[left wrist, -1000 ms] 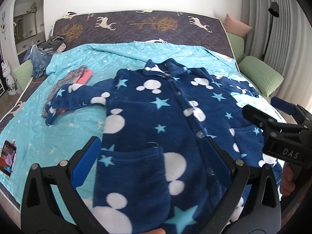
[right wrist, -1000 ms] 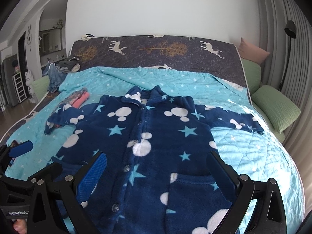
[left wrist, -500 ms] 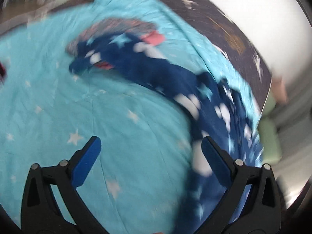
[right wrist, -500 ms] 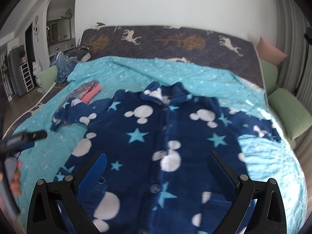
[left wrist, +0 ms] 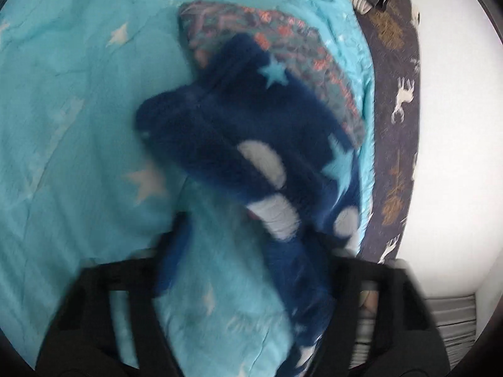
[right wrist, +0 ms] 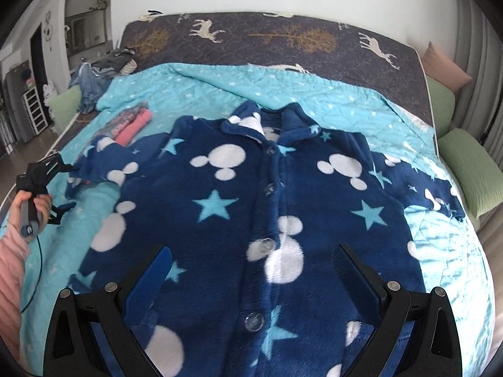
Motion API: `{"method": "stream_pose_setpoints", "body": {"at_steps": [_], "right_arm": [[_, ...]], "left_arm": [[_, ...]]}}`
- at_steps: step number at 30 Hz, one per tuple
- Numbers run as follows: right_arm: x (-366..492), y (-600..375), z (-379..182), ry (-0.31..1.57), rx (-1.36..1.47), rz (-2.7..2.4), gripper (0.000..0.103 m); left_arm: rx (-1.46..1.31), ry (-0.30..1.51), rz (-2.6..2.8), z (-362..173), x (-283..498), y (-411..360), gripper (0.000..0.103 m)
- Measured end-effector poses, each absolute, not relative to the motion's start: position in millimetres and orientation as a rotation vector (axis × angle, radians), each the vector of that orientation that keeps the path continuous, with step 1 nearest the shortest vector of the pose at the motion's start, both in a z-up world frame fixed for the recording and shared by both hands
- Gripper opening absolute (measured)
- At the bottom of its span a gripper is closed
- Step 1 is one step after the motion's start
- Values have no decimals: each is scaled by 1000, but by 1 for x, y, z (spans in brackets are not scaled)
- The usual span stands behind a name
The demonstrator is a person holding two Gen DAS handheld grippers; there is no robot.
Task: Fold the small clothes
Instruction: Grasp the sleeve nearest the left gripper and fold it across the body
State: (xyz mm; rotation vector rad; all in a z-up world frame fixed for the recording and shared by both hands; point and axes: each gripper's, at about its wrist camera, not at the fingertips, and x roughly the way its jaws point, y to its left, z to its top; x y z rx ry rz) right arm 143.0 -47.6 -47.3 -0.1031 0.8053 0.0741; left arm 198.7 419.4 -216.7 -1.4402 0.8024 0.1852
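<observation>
A dark blue fleece jacket (right wrist: 220,207) with white mouse heads and light blue stars lies spread flat, buttoned, on a turquoise blanket (right wrist: 314,100). Its left sleeve (left wrist: 239,132) reaches toward a folded patterned garment (left wrist: 283,37). My left gripper (left wrist: 248,238) is at that sleeve's cuff, rolled on its side. Its jaws are closing, still wide apart, with the sleeve and some blanket between them; the view is blurred. In the right wrist view the left gripper (right wrist: 67,185) sits at the cuff, held by a hand (right wrist: 31,207). My right gripper (right wrist: 251,270) hangs open above the jacket's lower front.
The folded patterned and pink garments (right wrist: 125,122) lie at the blanket's left, partly under the cuff. A pile of clothes (right wrist: 103,69) sits at the far left corner of the bed. Green pillows (right wrist: 474,169) line the right edge. The bed's left edge is beside the hand.
My left gripper swung from the jacket's hem out to the left sleeve cuff, dropping and rolling onto its side. The right gripper edged closer over the jacket's front.
</observation>
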Motion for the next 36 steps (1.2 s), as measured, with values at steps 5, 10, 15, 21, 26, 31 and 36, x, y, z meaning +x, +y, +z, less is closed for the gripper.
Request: {"method": "stream_pose_setpoints", "body": {"at_steps": [5, 10, 15, 21, 26, 31, 36], "right_arm": [[151, -47, -57, 819, -118, 83, 103], [157, -50, -59, 813, -129, 87, 103], [169, -72, -51, 768, -98, 62, 103], [187, -135, -42, 752, 47, -53, 103], [180, -194, -48, 786, 148, -147, 103], [177, -225, -62, 838, 168, -145, 103], [193, -224, -71, 885, 227, -42, 103]], "left_arm": [[-1319, 738, 199, -181, 211, 426, 9], [-926, 661, 219, -92, 231, 384, 9], [-432, 555, 53, 1, 263, 262, 9], [-1, 573, -291, 7, 265, 52, 19], [299, 607, -469, -34, 235, -65, 67], [391, 567, -491, -29, 199, -61, 72], [276, 596, -280, -24, 205, 15, 84]]}}
